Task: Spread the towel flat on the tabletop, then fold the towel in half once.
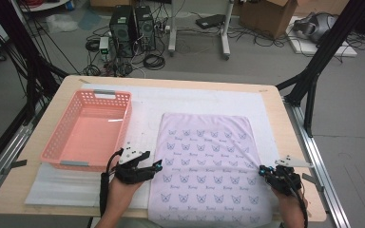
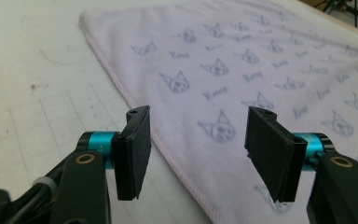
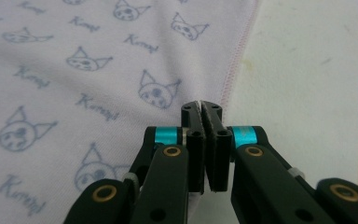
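Towel (image 1: 208, 166) lies flat and unfolded on the counter (image 1: 266, 90) beside the pink basket (image 1: 88, 128); right gripper (image 3: 207, 108) jaws pinched on its right edge, left gripper (image 2: 196, 140) jaws wide over its left edge, grasp pending, folding not started.

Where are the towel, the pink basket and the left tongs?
towel (image 1: 204, 156): high view, middle of the printed cloth.
pink basket (image 1: 127, 111): high view, right wall near the far corner.
left tongs (image 2: 196, 140): left gripper view, midway between the open tips.
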### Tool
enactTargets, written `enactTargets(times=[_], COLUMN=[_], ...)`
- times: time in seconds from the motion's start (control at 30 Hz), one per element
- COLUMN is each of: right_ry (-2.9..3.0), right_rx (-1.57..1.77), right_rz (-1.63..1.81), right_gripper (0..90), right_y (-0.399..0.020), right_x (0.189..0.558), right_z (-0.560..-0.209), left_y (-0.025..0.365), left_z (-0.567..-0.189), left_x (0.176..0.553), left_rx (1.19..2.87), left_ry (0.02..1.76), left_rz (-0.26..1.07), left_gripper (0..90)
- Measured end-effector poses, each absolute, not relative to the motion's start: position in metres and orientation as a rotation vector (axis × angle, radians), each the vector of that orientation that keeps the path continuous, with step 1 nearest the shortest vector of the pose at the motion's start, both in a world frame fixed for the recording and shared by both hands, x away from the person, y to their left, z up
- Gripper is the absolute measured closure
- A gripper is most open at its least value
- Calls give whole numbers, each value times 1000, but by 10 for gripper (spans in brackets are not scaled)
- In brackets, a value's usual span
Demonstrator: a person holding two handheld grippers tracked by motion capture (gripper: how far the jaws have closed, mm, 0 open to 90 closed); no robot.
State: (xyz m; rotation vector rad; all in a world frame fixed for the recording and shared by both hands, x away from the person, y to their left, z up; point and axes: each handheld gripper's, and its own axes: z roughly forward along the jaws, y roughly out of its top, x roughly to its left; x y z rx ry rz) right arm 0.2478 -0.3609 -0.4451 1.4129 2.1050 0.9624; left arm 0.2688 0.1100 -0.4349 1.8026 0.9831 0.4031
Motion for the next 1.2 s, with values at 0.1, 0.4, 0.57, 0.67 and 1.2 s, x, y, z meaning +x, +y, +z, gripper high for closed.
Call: enactTargets(times=[0.1, 0.4, 0.57, 0.67, 1.2], right_ry=[2068, 1939, 1942, 1978, 2077], right_rx=[1381, 1343, 1337, 1307, 1291], right_rz=[1045, 1122, 1107, 1104, 1115], right_gripper=[660, 485, 331, 298, 211], right_y=[-367, -379, -370, -364, -358], right_x=[243, 237, 242, 245, 252], right_z=[-441, -421, -423, -424, -434], left_y=[110, 115, 118, 119, 119], left_z=[-432, -430, -428, -428, -427], left_x=[272, 271, 268, 267, 278], left_rx=[1775, 1745, 1741, 1738, 1734], left_ry=[965, 951, 940, 939, 951], left_rz=[406, 407, 405, 406, 376], left_gripper=[381, 216, 216, 221, 246])
